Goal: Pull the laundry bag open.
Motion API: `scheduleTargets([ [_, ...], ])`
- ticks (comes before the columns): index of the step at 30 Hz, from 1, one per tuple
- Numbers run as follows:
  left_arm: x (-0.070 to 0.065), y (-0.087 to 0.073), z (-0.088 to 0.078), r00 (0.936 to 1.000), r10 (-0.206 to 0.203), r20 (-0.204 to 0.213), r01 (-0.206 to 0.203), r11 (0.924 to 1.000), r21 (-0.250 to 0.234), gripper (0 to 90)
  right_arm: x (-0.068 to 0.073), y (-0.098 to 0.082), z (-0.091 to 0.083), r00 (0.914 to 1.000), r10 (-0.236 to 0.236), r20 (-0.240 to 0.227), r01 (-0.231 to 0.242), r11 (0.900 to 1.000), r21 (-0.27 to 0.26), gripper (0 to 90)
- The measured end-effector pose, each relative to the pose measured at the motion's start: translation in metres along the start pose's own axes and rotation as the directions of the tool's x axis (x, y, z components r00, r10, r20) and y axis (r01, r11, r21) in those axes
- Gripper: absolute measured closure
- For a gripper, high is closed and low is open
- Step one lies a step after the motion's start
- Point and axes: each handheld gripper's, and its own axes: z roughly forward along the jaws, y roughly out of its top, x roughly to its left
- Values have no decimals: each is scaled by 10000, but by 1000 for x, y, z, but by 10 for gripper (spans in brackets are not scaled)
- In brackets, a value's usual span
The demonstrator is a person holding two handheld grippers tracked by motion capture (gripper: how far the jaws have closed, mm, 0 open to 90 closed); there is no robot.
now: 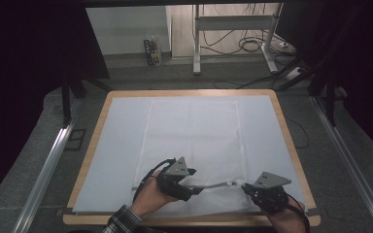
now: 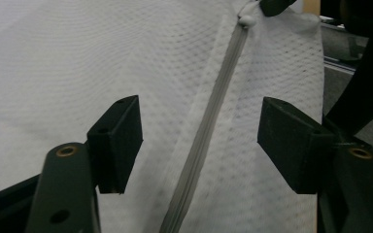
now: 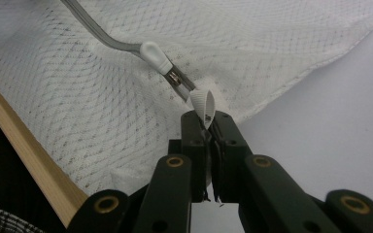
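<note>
My right tongs (image 3: 209, 127) are clamped on the fabric tab (image 3: 203, 103) at the zipper's (image 2: 209, 121) end, near the desk's (image 3: 24, 160) front edge. My left tongs (image 2: 199, 141) straddle the zipper of the mesh bag (image 1: 194, 131), half open, not touching it. If they close off-centre they may pinch mesh, snagging it.

text: none readable | labels: none | brands: none | numbers: none | box (image 1: 151, 51) on far floor: print too small to read
</note>
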Motion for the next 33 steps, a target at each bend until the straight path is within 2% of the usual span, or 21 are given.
scheduleTargets([
  [3, -3, 9, 12, 9982, 41, 598, -39, 10000, -39, 393, 1, 0, 0, 9999, -107, 67, 107, 9999, 44, 846],
  [4, -3, 9, 12, 9982, 41, 598, -39, 10000, -39, 412, 1, 0, 0, 9999, -117, 80, 117, 9999, 47, 845],
  [5, -5, 11, 16, 9966, 0, 826, 10, 9999, -111, 412, 1, 0, 0, 9999, -117, 80, 117, 9999, 47, 845],
  [8, -8, 22, 26, 9925, 243, 1199, -254, 9996, 77, 481, 1, 1, 0, 9997, -207, 138, 206, 9998, 35, 845],
  [9, -8, 22, 26, 9925, 243, 1199, -254, 9996, 77, 489, 1, 1, 0, 9997, -207, 138, 206, 9998, 35, 845],
  [13, -11, 31, 36, 9852, 220, 1701, -222, 9998, -8, 531, 1, 1, -1, 9991, -355, 211, 355, 9994, -23, 846],
  [15, -12, 37, 43, 9814, 219, 1908, -243, 9997, 103, 545, 2, 1, -2, 9992, -339, 226, 340, 9994, -57, 846],
  [19, -12, 41, 50, 9821, 258, 1868, -348, 9984, 450, 555, 2, 1, -3, 9990, -359, 261, 362, 9993, -104, 846],
  [25, -8, 43, 62, 9792, -29, 2027, -151, 9961, 872, 570, 4, 2, -4, 9977, -517, 435, 524, 9985, -146, 846],
  [28, -7, 43, 65, 9796, -84, 2009, -102, 9958, 915, 591, 4, 3, -4, 9973, -558, 472, 566, 9983, -163, 846],
  [33, -6, 47, 68, 9760, -221, 2168, 15, 9955, 948, 667, 5, 3, -4, 9966, -657, 506, 665, 9977, -152, 846],
])
